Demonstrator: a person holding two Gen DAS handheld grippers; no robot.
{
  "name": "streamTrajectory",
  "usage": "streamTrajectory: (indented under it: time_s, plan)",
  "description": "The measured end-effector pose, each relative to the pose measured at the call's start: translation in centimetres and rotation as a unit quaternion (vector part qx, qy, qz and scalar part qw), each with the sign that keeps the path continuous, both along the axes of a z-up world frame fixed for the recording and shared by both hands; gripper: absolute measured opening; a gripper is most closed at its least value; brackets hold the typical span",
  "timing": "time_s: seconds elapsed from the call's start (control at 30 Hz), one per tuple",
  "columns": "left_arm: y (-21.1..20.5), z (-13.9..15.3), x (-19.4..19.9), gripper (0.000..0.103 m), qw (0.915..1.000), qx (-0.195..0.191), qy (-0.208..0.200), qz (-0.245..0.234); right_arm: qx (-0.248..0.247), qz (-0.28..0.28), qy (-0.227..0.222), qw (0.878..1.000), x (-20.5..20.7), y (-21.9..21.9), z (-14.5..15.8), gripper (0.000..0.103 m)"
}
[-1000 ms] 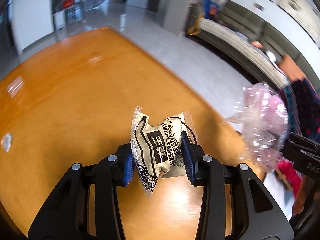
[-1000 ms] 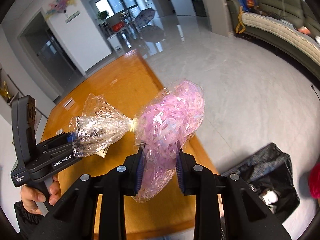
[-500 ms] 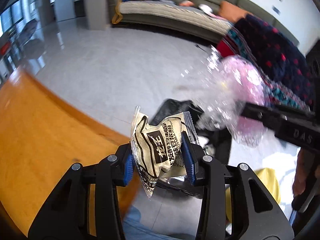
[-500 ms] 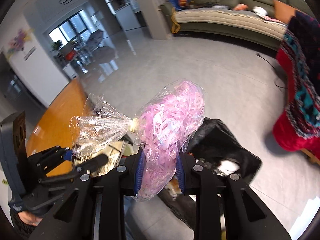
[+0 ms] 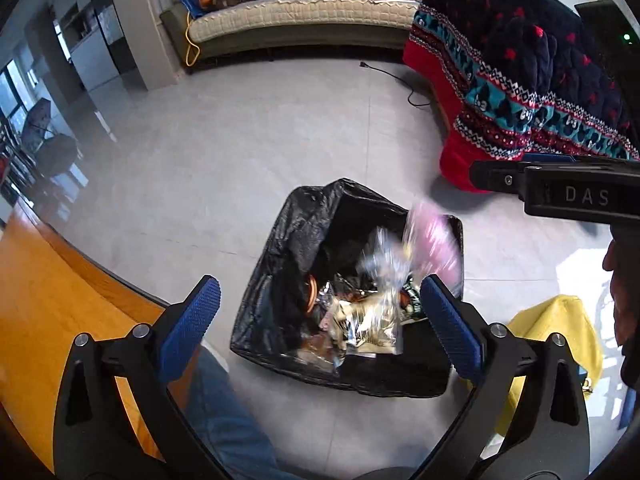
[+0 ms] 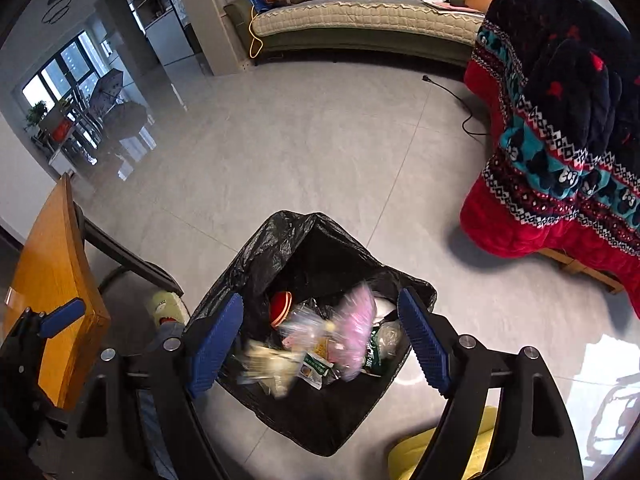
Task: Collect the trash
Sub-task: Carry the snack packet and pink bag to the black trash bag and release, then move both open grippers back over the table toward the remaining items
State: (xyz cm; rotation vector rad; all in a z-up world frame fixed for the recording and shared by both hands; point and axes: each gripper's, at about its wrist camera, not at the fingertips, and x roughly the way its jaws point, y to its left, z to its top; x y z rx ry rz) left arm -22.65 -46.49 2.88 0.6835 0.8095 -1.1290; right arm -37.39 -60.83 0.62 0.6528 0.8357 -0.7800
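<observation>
A bin lined with a black bag (image 5: 296, 216) (image 6: 280, 240) stands on the grey floor below both grippers. My left gripper (image 5: 320, 312) is open and empty above it. My right gripper (image 6: 320, 332) is open and empty above it too, and shows from the side in the left wrist view (image 5: 560, 188). The pink shred bag (image 5: 430, 240) (image 6: 356, 332) is blurred, dropping into the bin. The beige snack wrapper (image 5: 372, 320) (image 6: 268, 364) is among the trash inside, blurred in the right wrist view.
The orange wooden table (image 5: 48, 300) (image 6: 52, 264) is at the left. A patterned red and navy blanket (image 5: 520, 72) (image 6: 560, 128) lies at the right. A green sofa (image 6: 360, 20) stands at the back. A yellow thing (image 5: 560, 336) lies beside the bin.
Both grippers swung from the table to above the bin and opened. The snack wrapper and the pink shred bag have left the jaws and fall into the bin.
</observation>
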Motion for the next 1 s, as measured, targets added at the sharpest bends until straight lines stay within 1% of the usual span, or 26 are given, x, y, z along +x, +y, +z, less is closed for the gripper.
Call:
streamTrajectory:
  time_s: [0.17, 0.3, 0.5, 0.63, 0.7, 0.8, 0.9, 1.0]
  plan:
    - [1.0, 0.9, 1.2, 0.097, 0.9997, -0.012, -0.002, 0.024, 0.005, 0.022, -0.013, 1.0, 1.3, 0.7, 0.9, 0.08]
    - [2.0, 1.1, 2.3, 0.097, 0.9989, -0.018, -0.001, 0.044, -0.001, 0.054, -0.02, 0.998, 3.5, 2.7, 2.3, 0.08]
    - [5.4, 1.6, 5.3, 0.097, 0.9957, -0.029, 0.007, 0.088, -0.011, 0.108, -0.023, 0.994, 7.5, 5.9, 3.8, 0.08]
    - [8.6, 2.1, 7.4, 0.097, 0.9921, -0.038, 0.003, 0.119, -0.006, 0.15, -0.025, 0.988, 10.8, 8.7, 4.4, 0.08]
    - [10.3, 2.3, 8.5, 0.097, 0.9893, -0.042, 0.001, 0.139, -0.002, 0.17, -0.027, 0.985, 12.3, 9.9, 4.6, 0.08]
    - [13.3, 2.4, 10.7, 0.097, 0.9835, -0.045, 0.008, 0.175, 0.002, 0.211, -0.028, 0.977, 15.3, 12.5, 5.0, 0.08]
    - [16.5, 2.6, 13.0, 0.097, 0.9759, -0.046, 0.007, 0.213, 0.009, 0.247, -0.03, 0.969, 17.9, 15.1, 5.2, 0.08]
    - [19.8, 2.7, 15.4, 0.097, 0.9667, -0.045, 0.006, 0.252, 0.015, 0.287, -0.027, 0.957, 20.9, 18.0, 5.3, 0.08]
